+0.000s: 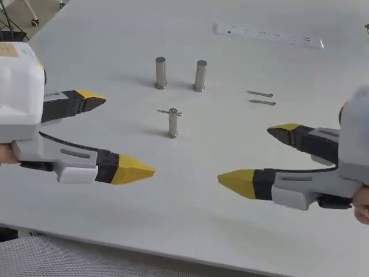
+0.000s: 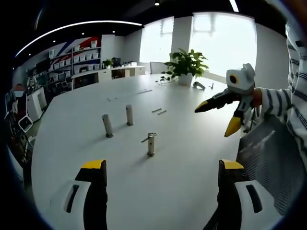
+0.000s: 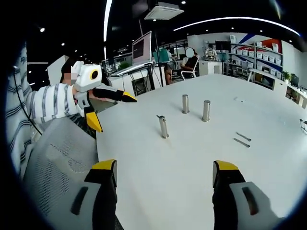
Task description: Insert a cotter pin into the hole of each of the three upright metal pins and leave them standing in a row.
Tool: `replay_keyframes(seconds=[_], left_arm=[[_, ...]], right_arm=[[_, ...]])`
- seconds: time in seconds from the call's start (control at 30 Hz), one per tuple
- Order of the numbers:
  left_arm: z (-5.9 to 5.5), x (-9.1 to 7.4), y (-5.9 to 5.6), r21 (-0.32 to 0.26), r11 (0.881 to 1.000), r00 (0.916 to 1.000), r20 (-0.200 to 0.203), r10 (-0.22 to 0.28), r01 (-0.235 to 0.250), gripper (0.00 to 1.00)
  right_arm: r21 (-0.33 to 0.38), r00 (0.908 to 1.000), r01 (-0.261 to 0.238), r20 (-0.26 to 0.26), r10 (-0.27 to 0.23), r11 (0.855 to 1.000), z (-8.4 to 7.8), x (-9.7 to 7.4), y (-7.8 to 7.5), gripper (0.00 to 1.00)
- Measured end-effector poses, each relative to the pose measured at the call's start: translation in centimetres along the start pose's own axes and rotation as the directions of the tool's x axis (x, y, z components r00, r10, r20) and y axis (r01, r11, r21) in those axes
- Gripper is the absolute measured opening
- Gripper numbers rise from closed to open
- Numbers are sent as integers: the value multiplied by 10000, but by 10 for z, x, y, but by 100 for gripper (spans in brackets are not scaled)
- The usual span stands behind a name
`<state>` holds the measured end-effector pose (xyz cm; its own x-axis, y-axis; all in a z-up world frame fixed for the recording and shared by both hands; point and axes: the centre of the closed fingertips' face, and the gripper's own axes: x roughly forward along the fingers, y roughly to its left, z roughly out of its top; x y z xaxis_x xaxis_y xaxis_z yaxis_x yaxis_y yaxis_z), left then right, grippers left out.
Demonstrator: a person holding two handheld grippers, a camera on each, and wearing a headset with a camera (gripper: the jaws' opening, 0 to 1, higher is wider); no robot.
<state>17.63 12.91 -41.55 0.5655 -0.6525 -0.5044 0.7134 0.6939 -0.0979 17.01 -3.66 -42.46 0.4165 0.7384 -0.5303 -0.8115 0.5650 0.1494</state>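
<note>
While the front metal pin [image 1: 173,123] carries a fitted cotter pin [image 1: 170,112] crosswise near its top, we judge the job one third done; at this size we cannot tell whether that cotter pin sits fully through the hole. It stands upright on the white table [image 1: 190,231], nearer to us than the back-left metal pin [image 1: 160,72] and the back-right metal pin [image 1: 200,75], which stand side by side, bare-topped and apart. Out of line as it is, we expect it must join them to make the row. Right of the back pair lie the farther loose cotter pin [image 1: 260,93] and the nearer loose cotter pin [image 1: 263,103], flat, parallel, just beside each other, handy for the right gripper [image 1: 243,154]. That gripper and the left gripper [image 1: 130,135] hover on either side of the front pin, well apart from it, jaws spread wide and holding nothing. We read this as readiness: the right to fetch a loose cotter pin, the left to steady a bare pin. A power strip [image 1: 268,35] lies far off, out of the way.
</note>
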Motion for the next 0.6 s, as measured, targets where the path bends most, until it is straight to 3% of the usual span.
replay_keyframes(seconds=[0.13,0.2,0.33,0.6], left_arm=[[0,0,6,-37,10000,10000,49,42,-41,96],[5,4,-4,-48,10000,10000,61,45,-44,96],[12,6,-1,-52,10000,9999,149,12,-12,96],[42,12,12,30,9997,9964,818,237,-240,97]], right_arm=[[487,9999,127,33,-129,9987,-5,-1,1,89],[568,9999,156,10,-157,9983,-6,-1,2,92],[720,9994,66,-355,-41,9974,-16,1,4,92],[662,9998,-20,-204,34,9978,-12,-4,14,98]])
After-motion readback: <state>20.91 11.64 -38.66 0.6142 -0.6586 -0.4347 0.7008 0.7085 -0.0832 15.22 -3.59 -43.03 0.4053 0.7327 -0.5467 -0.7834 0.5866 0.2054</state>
